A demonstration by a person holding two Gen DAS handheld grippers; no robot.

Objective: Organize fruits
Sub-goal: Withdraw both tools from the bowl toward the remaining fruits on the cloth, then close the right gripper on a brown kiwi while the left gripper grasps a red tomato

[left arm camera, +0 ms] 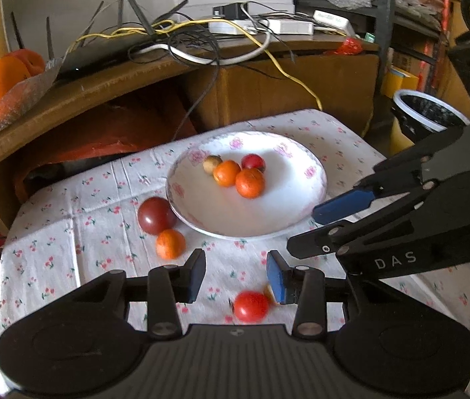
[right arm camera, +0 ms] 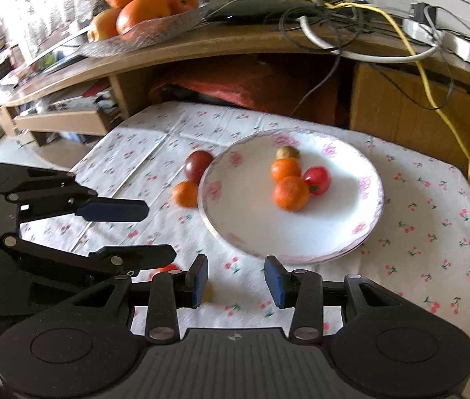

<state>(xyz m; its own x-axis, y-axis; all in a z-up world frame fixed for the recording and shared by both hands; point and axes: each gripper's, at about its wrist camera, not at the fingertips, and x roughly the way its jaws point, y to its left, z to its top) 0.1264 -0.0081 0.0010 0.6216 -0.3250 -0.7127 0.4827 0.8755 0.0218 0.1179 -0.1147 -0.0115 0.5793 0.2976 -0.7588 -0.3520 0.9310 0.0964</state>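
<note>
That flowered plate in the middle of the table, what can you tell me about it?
The plate is round, shallow and white, glossy like glazed ceramic, with pink flower prints around its rim. It lies flat on the cherry-print tablecloth. Four small fruits cluster near its centre: two small oranges, a red tomato and a brownish-yellow fruit. Outside its left edge sit a dark tomato, very close to the rim, and another orange. Neither pair of tongs touches it.
</note>
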